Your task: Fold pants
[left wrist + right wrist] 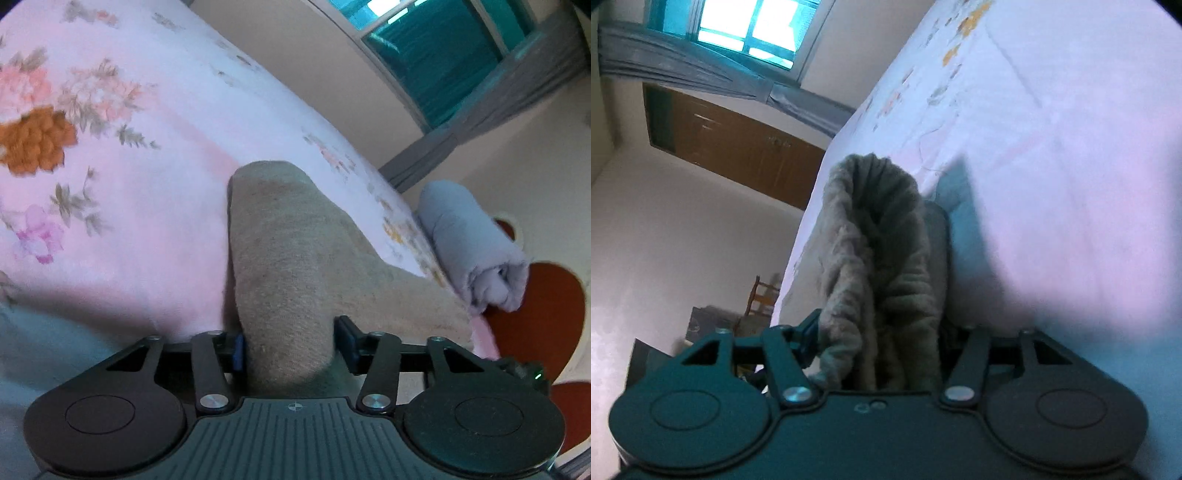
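The pants (284, 258) are beige fleece. In the left wrist view a thick fold of them runs out from between my fingers over the pink floral bedspread (110, 203). My left gripper (288, 347) is shut on that fold. In the right wrist view a bunched, ribbed part of the pants (882, 266) stands up between my fingers above the bedspread (1052, 166). My right gripper (879, 343) is shut on this bunch. The blue pads are mostly hidden by cloth.
A rolled grey garment (476, 251) lies at the bed's right edge. Beyond it is a red patterned floor (535, 314). A window with a grey curtain (713, 70), a brown door (738, 147) and a wooden chair (762, 295) stand past the bed's far side.
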`<control>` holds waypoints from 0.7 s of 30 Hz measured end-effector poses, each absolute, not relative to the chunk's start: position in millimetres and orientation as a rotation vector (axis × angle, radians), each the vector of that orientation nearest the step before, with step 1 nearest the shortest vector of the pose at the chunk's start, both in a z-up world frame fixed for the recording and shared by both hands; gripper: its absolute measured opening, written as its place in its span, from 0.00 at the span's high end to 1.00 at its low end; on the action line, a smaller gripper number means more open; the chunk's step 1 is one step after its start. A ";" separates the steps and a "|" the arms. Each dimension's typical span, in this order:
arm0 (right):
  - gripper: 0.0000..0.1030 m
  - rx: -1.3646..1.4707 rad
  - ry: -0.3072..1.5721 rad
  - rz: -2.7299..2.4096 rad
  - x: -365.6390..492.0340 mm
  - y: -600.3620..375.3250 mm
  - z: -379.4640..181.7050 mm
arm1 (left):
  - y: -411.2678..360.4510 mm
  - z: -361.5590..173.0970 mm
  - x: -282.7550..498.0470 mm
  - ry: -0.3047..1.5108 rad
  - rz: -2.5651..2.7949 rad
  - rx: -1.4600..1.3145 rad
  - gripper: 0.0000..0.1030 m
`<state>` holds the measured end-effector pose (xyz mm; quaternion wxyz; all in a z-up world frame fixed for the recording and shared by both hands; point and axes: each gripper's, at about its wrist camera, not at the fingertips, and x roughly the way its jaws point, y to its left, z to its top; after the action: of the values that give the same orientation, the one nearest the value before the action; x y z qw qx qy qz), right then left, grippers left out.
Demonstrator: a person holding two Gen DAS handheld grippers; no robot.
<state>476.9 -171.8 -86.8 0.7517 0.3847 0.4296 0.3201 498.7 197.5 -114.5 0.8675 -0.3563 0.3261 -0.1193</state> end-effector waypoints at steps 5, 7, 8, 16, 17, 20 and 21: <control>0.05 0.815 0.800 0.557 443.8 -221.6 -49.8 | 192.8 -62.5 459.1 0.625 0.131 -0.448 0.00; 0.05 0.675 0.679 0.460 411.7 -227.9 -22.1 | 188.2 -52.5 445.5 0.611 0.133 -0.416 0.00; 0.05 0.610 0.647 0.453 402.0 -223.3 -12.0 | 184.5 -50.7 440.6 0.613 0.141 -0.399 0.00; 0.06 0.185 0.637 0.411 376.9 -140.6 -1.9 | 150.9 -66.5 413.1 0.652 0.147 -0.246 0.00; 0.06 0.122 0.669 0.375 378.4 -132.8 -8.2 | 148.3 -71.9 412.9 0.660 0.153 -0.229 0.00; 0.06 0.078 0.813 0.362 392.2 -121.3 -39.8 | 150.6 -82.5 408.6 0.668 0.137 -0.246 0.00; 0.06 0.099 0.810 0.358 390.6 -123.4 -41.7 | 151.7 -84.6 408.3 0.667 0.136 -0.255 0.00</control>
<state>390.6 -123.4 -41.7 0.9024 0.0477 0.3917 0.1731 408.3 151.7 -84.6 0.9347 -0.1247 0.3262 0.0663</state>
